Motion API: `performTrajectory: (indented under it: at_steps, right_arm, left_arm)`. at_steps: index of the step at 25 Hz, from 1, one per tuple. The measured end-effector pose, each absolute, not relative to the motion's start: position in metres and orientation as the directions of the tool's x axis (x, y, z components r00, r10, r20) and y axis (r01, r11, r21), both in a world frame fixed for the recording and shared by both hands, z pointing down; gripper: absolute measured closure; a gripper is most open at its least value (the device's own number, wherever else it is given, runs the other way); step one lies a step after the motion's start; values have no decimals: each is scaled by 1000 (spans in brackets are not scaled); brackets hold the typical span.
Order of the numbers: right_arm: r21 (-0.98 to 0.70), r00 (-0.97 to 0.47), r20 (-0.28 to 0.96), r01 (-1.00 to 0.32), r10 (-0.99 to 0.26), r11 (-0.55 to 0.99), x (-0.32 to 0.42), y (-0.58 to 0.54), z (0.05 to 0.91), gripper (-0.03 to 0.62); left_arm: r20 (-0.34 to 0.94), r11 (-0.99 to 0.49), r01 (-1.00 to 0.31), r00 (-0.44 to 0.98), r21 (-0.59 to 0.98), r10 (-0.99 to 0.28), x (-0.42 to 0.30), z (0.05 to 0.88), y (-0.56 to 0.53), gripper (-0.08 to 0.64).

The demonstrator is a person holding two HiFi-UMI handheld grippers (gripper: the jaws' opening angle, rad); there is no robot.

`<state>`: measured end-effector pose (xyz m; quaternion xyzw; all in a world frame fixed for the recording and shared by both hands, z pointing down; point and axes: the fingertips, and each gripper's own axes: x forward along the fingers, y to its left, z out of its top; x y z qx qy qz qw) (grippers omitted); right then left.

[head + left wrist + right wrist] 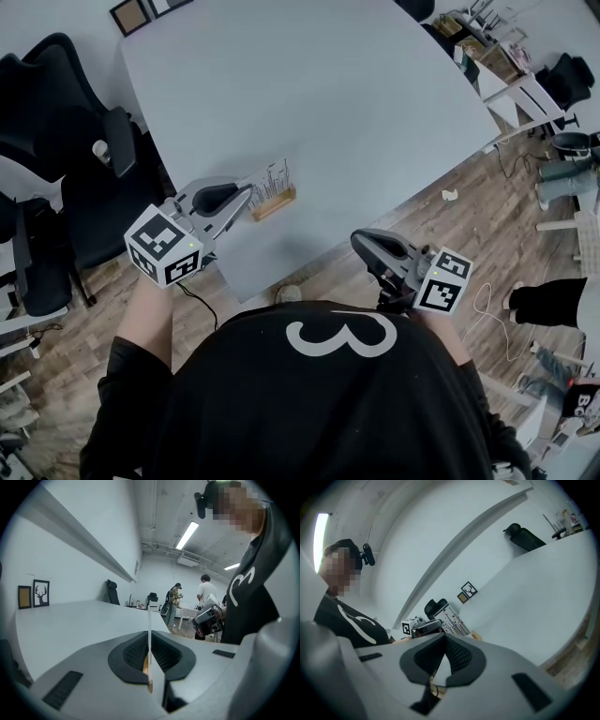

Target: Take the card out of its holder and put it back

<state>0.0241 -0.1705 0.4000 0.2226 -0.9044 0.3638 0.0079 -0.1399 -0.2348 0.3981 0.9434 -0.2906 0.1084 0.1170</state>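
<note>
While the card (274, 178) stands in its wooden holder (273, 203) near the tabletop's (319, 103) front edge, the left tongs (242, 200) pinch the card's side; the right tongs (361, 242), well apart, are pressed together, empty.

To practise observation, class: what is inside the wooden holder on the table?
A printed card stands in the wooden holder, the left gripper shut on one end. Its bottom edge is hidden inside the holder.
</note>
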Motion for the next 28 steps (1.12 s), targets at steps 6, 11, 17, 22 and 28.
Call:
performTrajectory:
  at_steps: [6, 11, 17, 22, 28]
  right_arm:
    - [-657, -901, 181, -409, -395, 633, 24, -169, 401, 583]
    - [-658, -900, 183, -412, -396, 631, 26, -170, 402, 583]
    - [-664, -901, 179, -407, -395, 627, 26, -170, 405, 583]
    - [-666, -902, 182, -406, -390, 626, 24, -171, 405, 583]
    - [-667, -901, 187, -409, -391, 623, 24, -173, 407, 583]
  left_arm:
    - [273, -808, -569, 810, 150, -520, -139, 398, -236, 535]
    - [275, -809, -567, 811, 154, -516, -141, 398, -237, 535]
    - [269, -802, -574, 809, 164, -523, -143, 400, -236, 535]
    - [285, -807, -573, 805, 143, -521, -140, 404, -235, 535]
    - [303, -810, -570, 803, 136, -514, -138, 414, -233, 535]
